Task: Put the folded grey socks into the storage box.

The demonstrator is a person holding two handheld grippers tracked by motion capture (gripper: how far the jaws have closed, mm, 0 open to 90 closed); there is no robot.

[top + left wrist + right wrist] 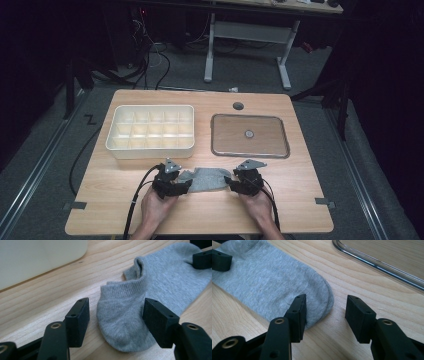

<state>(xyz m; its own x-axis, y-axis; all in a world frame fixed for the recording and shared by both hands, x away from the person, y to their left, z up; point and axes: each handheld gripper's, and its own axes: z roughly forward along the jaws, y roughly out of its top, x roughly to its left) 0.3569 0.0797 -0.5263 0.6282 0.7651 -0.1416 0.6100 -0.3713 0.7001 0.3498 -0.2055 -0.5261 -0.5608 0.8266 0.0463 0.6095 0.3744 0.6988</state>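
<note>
**Two grippers frame one sock**

Nearest, at six o'clock, one grey sock [206, 179] lies flat. The left gripper [116, 315] and right gripper [325, 311] bracket its ends, jaws apart (nothing clamped); pinching looks next. Beyond: one compartment tray [150, 131] at eleven, one clear lid [250, 135] at one.

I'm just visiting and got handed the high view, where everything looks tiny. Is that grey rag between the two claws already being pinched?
Observer: It's a grey sock. The left gripper stands open, its jaws either side of the heel end, not squeezing.

Operator: And the other claw?

Observer: The right gripper is open too. One jaw sits over the toe edge; the other is over bare wooden table.

Operator: Is the sock lying flat?

Observer: Mostly; near the left gripper its cuff opening is puckered up.
</note>
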